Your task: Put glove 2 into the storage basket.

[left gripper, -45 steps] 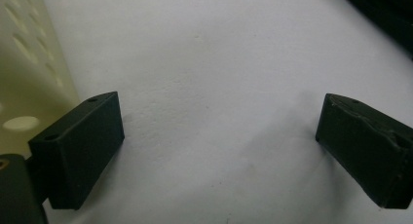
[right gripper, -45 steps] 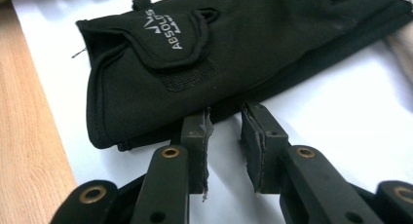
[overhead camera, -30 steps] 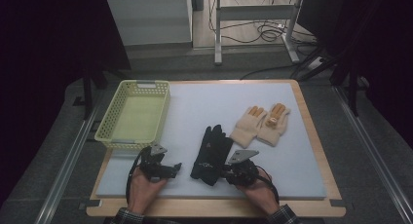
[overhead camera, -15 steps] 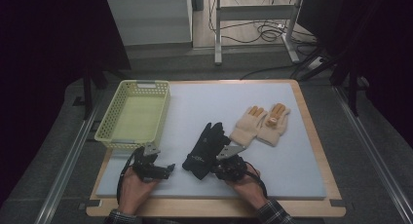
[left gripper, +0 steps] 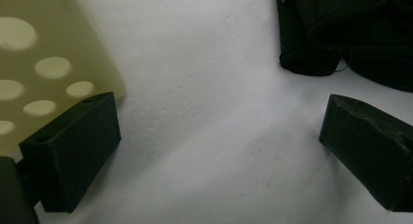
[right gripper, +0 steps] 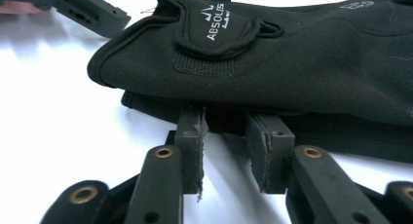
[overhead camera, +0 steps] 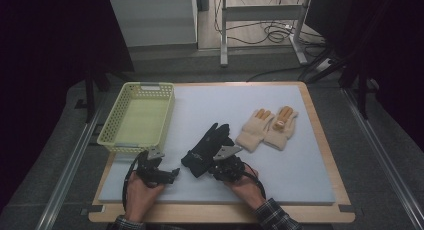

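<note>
Lowest in the high view, two hands at the bottom edge of the pale desk (overhead camera: 310, 180), a plaid cuff on the one at the right

Left hand-held gripper (overhead camera: 172, 174) at lower left of centre, flat on the desk and pointing to the right; seen in the left gripper view with jaws released and wide apart, bare white surface between them, nothing held

Right hand-held gripper (overhead camera: 216, 162) just right of it at lower centre, tips pushed against the near edge of the black gloves (overhead camera: 207, 148); seen in the right gripper view with jaws (right gripper: 227, 148) having just been opening, a narrow gap between the pads, tips at the lower glove's edge with no cloth pinched between them, so loosened, not grasping

Black gloves stacked one on the other at the centre of the frame, cuffs toward the hands, fingers angled to upper right, white lettering on the top cuff tab

Beyond, at right of centre, tan gloves (overhead camera: 267, 127) side by side, just beside the black fingertips

Further at upper left, yellow-green basket (overhead camera: 116, 121) on the desk corner
</note>
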Tool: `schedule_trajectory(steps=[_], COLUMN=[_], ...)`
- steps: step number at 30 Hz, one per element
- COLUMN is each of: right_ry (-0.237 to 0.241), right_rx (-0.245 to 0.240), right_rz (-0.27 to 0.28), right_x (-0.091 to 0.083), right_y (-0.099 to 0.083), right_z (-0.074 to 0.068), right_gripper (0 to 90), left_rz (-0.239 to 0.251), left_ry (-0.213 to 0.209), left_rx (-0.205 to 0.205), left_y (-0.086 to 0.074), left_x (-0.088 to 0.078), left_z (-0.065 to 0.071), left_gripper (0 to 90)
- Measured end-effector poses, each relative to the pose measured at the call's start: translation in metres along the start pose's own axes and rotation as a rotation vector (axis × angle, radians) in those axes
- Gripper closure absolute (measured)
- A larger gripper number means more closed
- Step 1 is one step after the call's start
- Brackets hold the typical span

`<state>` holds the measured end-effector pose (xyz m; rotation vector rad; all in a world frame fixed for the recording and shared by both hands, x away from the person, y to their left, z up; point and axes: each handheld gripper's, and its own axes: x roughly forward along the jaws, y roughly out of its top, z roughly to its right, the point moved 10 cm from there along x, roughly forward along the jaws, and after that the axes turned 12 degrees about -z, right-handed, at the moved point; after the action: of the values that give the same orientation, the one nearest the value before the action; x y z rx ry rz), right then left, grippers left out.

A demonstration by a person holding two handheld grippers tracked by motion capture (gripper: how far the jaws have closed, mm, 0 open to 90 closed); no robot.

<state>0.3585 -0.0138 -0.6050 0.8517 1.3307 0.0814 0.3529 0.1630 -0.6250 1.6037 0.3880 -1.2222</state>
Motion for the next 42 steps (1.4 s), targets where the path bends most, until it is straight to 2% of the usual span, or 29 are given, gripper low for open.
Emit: schedule_trajectory(steps=[3,6,10,16,21,26,29,32,35,40,42], right_ry=[-0.003,-0.015,-0.065,-0.121,-0.132,-0.173,-0.183,-0.166,-0.182,-0.182,-0.182], right_rx=[-0.011,-0.001,0.025,0.093,0.134,0.149,0.153,0.164,0.155,0.161,0.163], right_rz=[-0.018,-0.011,0.001,0.01,-0.012,-0.025,-0.043,-0.021,-0.031,-0.027,-0.027], right_x=[-0.005,-0.015,-0.034,-0.063,-0.073,-0.078,-0.076,-0.076,-0.075,-0.075,-0.075], right_y=[-0.004,-0.01,-0.022,-0.046,-0.069,-0.087,-0.095,-0.096,-0.097,-0.097,-0.097], right_z=[-0.001,0.005,0.024,0.058,0.077,0.095,0.1,0.101,0.101,0.101,0.101], right_gripper=[58.9,55.6,51.3,41.3,34.3,29.1,24.4,21.6,18.5,18.4,18.2], left_rz=[0.002,0.003,0.003,0.003,0.002,0.001,0.002,0.003,0.002,0.007,0.001], left_ry=[0.0,-0.001,-0.001,-0.002,-0.002,-0.001,-0.002,-0.005,-0.01,-0.029,-0.012], left_rx=[-0.006,-0.006,-0.006,-0.006,-0.005,0.0,-0.005,-0.004,0.004,-0.008,0.006], left_y=[0.0,0.0,0.0,0.0,0.0,0.0,0.0,0.0,0.0,0.0,-0.001], left_x=[0.0,0.0,0.0,0.0,0.0,0.0,0.0,0.0,0.0,-0.001,-0.002], left_z=[0.0,0.0,0.0,0.0,0.0,0.0,0.001,0.001,0.001,0.0,0.0], left_gripper=[1.3,1.3,1.3,1.3,1.2,1.2,1.2,1.1,0.5,0.3,1.7])
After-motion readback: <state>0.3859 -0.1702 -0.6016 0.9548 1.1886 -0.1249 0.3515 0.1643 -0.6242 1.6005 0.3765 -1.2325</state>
